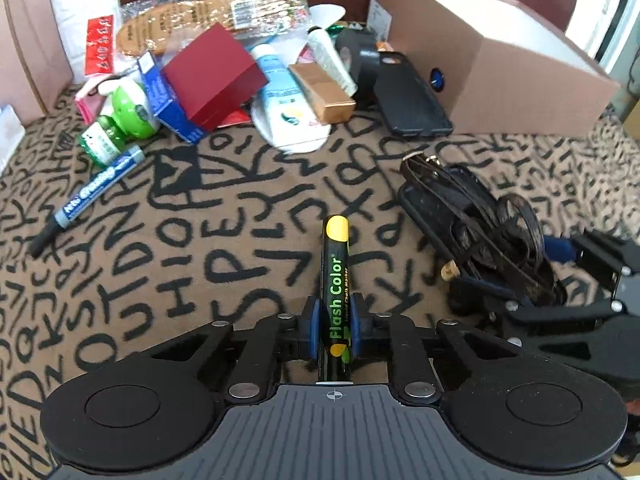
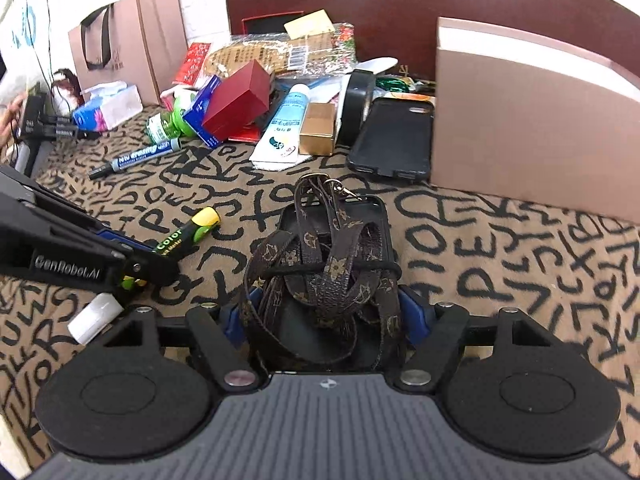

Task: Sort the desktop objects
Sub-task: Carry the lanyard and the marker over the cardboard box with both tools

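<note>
Through my left camera, my left gripper (image 1: 335, 330) is clamped on the black chalk marker (image 1: 335, 280), its yellow cap pointing away over a tan cloth (image 1: 120, 264) covered in black letters. Beyond lies a clutter pile with a red box (image 1: 212, 76), and a cardboard box (image 1: 500, 64) at right.

Through my right camera, my right gripper (image 2: 326, 318) straddles a black phone case wrapped in a brown strap (image 2: 332, 264); I cannot tell whether the pads press it. A dark red chair back (image 2: 400, 4) stands behind the table.
</note>
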`<state>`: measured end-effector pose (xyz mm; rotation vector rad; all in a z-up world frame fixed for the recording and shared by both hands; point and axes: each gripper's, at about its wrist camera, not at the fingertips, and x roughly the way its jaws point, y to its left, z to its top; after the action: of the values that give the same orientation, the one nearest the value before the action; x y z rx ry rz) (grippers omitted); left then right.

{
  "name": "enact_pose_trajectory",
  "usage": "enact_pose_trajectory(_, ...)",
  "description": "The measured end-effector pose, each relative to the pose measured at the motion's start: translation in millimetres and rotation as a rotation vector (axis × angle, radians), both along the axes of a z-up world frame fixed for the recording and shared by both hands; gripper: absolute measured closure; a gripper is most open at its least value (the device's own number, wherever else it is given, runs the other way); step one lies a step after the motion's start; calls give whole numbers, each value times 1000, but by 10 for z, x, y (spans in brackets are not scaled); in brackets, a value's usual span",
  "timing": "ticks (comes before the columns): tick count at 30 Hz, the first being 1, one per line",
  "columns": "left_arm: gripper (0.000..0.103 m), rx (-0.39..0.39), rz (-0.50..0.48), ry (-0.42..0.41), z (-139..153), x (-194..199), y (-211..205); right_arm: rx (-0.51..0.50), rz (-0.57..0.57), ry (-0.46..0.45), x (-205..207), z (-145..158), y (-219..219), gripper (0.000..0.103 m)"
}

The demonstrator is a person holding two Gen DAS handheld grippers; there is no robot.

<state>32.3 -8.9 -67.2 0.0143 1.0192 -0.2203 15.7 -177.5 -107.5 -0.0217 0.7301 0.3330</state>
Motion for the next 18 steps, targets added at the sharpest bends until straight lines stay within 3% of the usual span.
enact_pose_trajectory(6,92,-89,-28,-18,242,69,-158,51,-31,-42,-172,198,-237,27)
enact_pose_trajectory(18,92,-173,-163,-191,1202,532,-832,73,-135,-251,-242,933,-814,27)
